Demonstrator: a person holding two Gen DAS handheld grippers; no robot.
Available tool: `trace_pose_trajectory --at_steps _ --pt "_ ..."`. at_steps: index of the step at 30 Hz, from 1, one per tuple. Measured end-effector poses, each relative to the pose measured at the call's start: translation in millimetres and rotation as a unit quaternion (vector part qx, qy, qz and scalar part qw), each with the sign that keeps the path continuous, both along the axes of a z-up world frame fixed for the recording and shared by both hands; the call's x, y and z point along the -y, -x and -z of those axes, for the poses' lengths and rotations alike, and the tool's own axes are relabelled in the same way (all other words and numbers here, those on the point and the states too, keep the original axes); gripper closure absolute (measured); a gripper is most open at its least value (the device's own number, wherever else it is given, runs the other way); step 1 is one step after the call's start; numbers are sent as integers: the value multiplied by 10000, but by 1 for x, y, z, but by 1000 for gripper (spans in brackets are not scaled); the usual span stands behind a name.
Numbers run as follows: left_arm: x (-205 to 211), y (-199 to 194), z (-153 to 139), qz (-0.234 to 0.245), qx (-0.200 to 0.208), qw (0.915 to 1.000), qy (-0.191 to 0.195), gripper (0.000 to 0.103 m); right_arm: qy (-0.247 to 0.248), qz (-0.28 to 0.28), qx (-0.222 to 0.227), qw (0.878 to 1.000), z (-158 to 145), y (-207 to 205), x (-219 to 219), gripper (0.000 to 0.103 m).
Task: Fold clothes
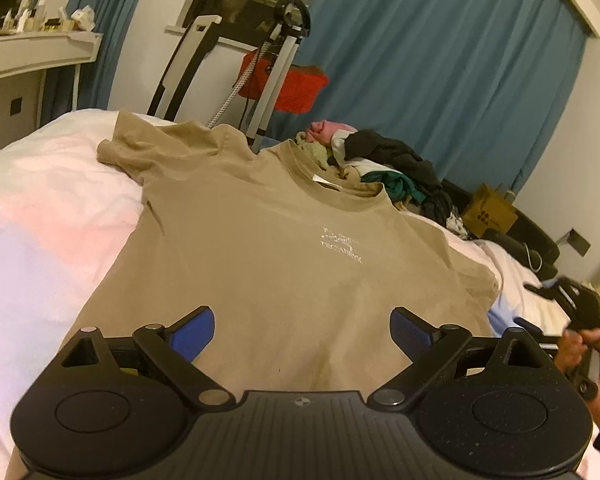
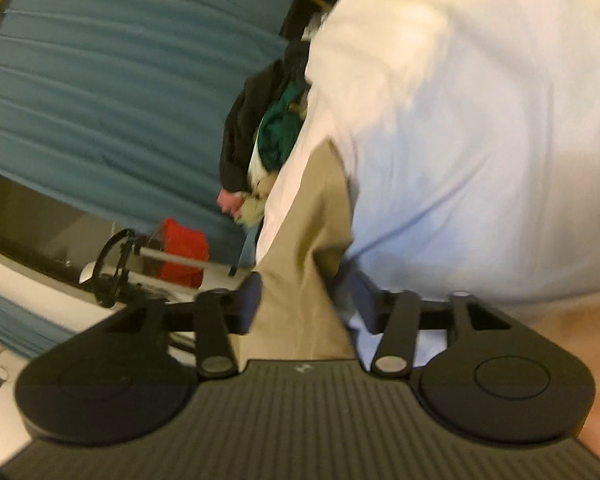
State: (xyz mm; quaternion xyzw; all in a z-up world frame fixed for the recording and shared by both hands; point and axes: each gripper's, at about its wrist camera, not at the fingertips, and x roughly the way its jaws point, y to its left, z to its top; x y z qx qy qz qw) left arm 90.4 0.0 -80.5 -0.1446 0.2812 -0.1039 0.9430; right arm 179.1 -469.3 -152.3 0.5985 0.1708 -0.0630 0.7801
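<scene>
A tan T-shirt (image 1: 268,256) with a small white chest print lies spread face up on the white bed (image 1: 40,220), collar at the far end. My left gripper (image 1: 303,332) hovers over its lower part, blue pads (image 1: 196,332) wide apart and nothing between them. My right gripper (image 1: 550,289), blurred and held by a hand (image 1: 580,348), is just off the shirt's right sleeve edge. In the rolled right wrist view, tan cloth (image 2: 308,240) shows in the gap of the right gripper (image 2: 305,300). The pads do not squeeze it.
A heap of dark, green and pink clothes (image 1: 384,160) lies past the shirt's collar. Beyond the bed stand a white-legged rack (image 1: 276,64), a red item (image 1: 296,88) and blue curtains (image 1: 440,60). A brown box (image 1: 490,210) sits on the right.
</scene>
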Motion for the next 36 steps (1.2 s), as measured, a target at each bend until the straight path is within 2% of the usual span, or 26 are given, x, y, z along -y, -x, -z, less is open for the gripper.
trace_pose_trajectory --at_steps 2,4,6,8,10,12,16,21,24,27,28,29,31,33,34,36 --pt "7 -2 5 90 -6 9998 -190 6 -217 145 -88 9996 5 0 -7 47" --pt "17 -8 13 235 -53 9987 -440 6 -138 346 -147 9992 -4 7 -17 47" --pt "28 -14 20 500 -133 9964 -666 7 295 352 -378 9982 -25 12 -30 47" --pt "45 -25 26 817 -201 9916 -982 9 1063 245 -739 9913 -54 23 -50 47" --pt "66 -37 28 1077 -120 9857 -1294 9 1725 125 -814 9816 -74 38 -68 47" --pt "96 -54 27 1378 70 9791 -1494 9 2163 182 -797 9729 -87 59 -82 47" --pt "180 -91 23 2096 527 9584 -1867 11 2552 678 -820 9610 -92 96 -85 47" --pt "296 -133 28 2810 833 9289 -2264 11 2641 1663 -947 9453 -90 121 -61 47" --pt "352 -154 46 2986 829 9129 -2656 12 2778 1943 -1007 9354 -83 117 -55 47" --pt "394 -181 66 2817 987 8992 -3199 17 2851 1980 -1067 9317 -72 106 -52 47" --pt "407 -191 73 2735 1035 8950 -3370 23 2870 1932 -1079 9320 -68 103 -52 47" --pt "416 -200 79 2647 1016 8951 -3440 26 2862 1884 -1103 9330 -65 100 -51 47" --pt "422 -214 83 2553 954 9061 -3236 40 2823 1799 -1157 9352 -59 94 -48 47" --pt "418 -223 77 2408 956 9200 -2939 95 2784 1773 -1192 9364 -54 91 -44 47" --pt "414 -227 72 2298 903 9294 -2745 97 2779 1790 -1212 9360 -53 91 -44 47" --pt "392 -234 53 2162 848 9517 -2006 98 2775 1833 -1227 9351 -52 92 -43 47"
